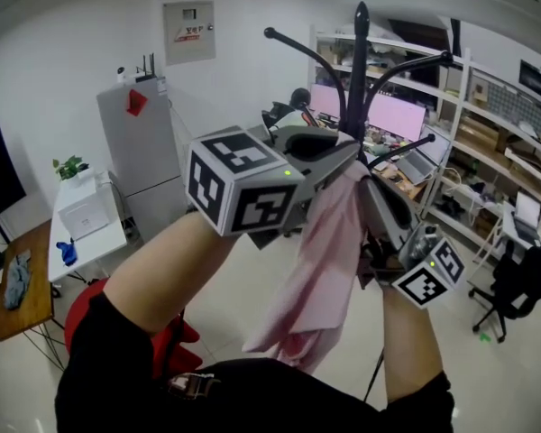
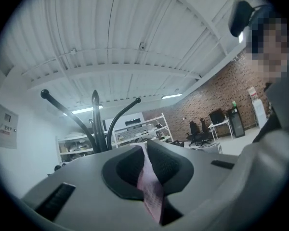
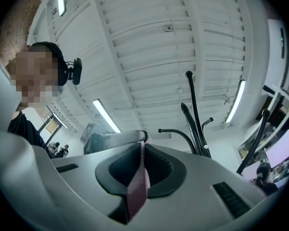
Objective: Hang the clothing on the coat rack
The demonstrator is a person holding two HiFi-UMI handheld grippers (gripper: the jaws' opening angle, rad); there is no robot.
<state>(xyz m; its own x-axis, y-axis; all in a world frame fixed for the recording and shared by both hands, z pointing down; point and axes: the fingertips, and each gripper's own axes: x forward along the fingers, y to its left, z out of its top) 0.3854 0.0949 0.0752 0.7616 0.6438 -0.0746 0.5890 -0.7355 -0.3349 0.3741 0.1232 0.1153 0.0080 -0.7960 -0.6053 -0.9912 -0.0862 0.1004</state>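
Note:
A pink garment (image 1: 320, 269) hangs in folds between my two grippers in the head view. My left gripper (image 1: 350, 154) is shut on its upper edge, and pink cloth (image 2: 149, 184) shows pinched between its pads. My right gripper (image 1: 371, 188) is shut on the cloth too, with a pink strip (image 3: 137, 186) between its jaws. The black coat rack (image 1: 358, 61) rises just behind both grippers, its curved arms spreading left and right. Its pole and arms also show in the left gripper view (image 2: 96, 124) and the right gripper view (image 3: 195, 114).
Metal shelving (image 1: 487, 142) with monitors and boxes stands behind the rack on the right. A grey cabinet (image 1: 144, 152) and a white desk (image 1: 86, 219) are at the left, a wooden table (image 1: 27, 282) at the far left. A black office chair (image 1: 518, 282) sits at the right.

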